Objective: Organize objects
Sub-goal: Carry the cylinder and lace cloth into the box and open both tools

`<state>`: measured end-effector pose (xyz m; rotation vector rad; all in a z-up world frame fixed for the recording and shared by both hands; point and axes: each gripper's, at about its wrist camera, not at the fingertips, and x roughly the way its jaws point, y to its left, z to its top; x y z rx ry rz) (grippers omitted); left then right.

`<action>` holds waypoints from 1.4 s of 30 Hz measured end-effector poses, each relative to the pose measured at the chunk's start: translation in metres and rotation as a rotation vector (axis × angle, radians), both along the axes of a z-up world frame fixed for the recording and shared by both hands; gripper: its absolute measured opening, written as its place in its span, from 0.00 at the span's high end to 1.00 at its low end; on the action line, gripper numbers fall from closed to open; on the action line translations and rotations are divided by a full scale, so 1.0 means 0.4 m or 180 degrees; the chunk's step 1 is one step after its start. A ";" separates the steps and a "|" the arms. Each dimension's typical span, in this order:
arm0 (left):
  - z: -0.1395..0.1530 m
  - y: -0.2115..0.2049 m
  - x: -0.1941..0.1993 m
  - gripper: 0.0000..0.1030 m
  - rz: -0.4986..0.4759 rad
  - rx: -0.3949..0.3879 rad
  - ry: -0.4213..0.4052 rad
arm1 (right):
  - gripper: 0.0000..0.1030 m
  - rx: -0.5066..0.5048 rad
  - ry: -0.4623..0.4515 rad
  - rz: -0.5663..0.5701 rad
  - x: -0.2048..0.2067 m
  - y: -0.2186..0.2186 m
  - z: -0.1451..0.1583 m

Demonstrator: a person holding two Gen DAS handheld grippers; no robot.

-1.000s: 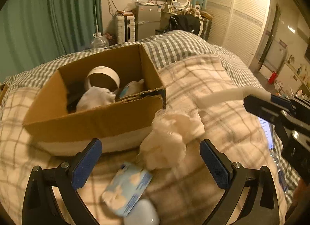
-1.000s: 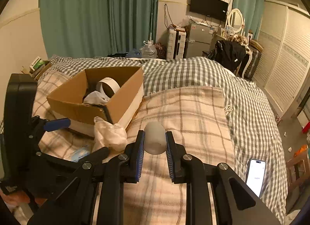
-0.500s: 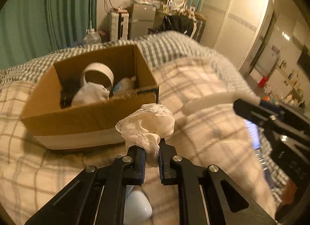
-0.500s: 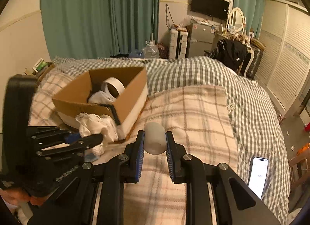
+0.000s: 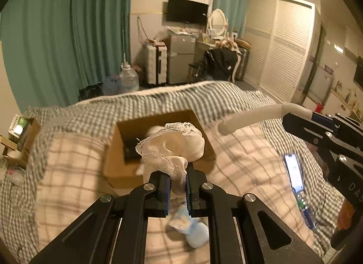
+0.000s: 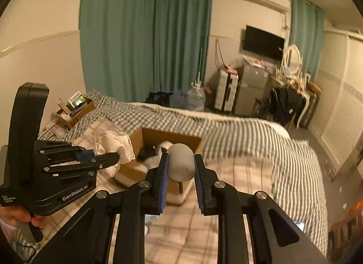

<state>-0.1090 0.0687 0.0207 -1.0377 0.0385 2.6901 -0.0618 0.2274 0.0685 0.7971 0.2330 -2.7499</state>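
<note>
My left gripper is shut on a cream lace-edged cloth and holds it up in the air, in front of the open cardboard box on the bed. In the right wrist view the left gripper holds the cloth just left of the box. My right gripper is shut on a white curved handle-like object, raised above the box's near side. That white object also shows in the left wrist view, to the right of the box.
A blue-white packet and a pale blue object lie on the plaid blanket below the left gripper. A lit phone lies on the bed at the right. A small box of items stands by the wall at the left.
My left gripper shut on the cloth and lifted it off the bed. Both grippers rose, and the right gripper moved with the white object over toward the box.
</note>
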 end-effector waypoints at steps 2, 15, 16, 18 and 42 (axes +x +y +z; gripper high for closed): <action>0.019 -0.022 -0.032 0.90 0.0053 0.0025 0.0017 | 0.81 0.0018 0.0015 0.0066 -0.027 -0.027 0.020; -0.075 -0.060 -0.257 0.90 0.0086 -0.0076 -0.0130 | 0.81 0.0274 -0.0219 0.0154 -0.343 -0.173 -0.061; -0.098 -0.059 -0.279 0.90 0.0086 -0.0091 -0.0155 | 0.81 0.0278 -0.0271 0.0145 -0.372 -0.175 -0.088; -0.137 -0.061 -0.317 0.90 0.0105 -0.0113 -0.0195 | 0.81 0.0328 -0.0336 0.0109 -0.422 -0.174 -0.140; -0.053 -0.158 -0.205 0.10 0.0427 0.0065 0.0055 | 0.41 0.0157 -0.0023 -0.0074 -0.275 -0.078 -0.054</action>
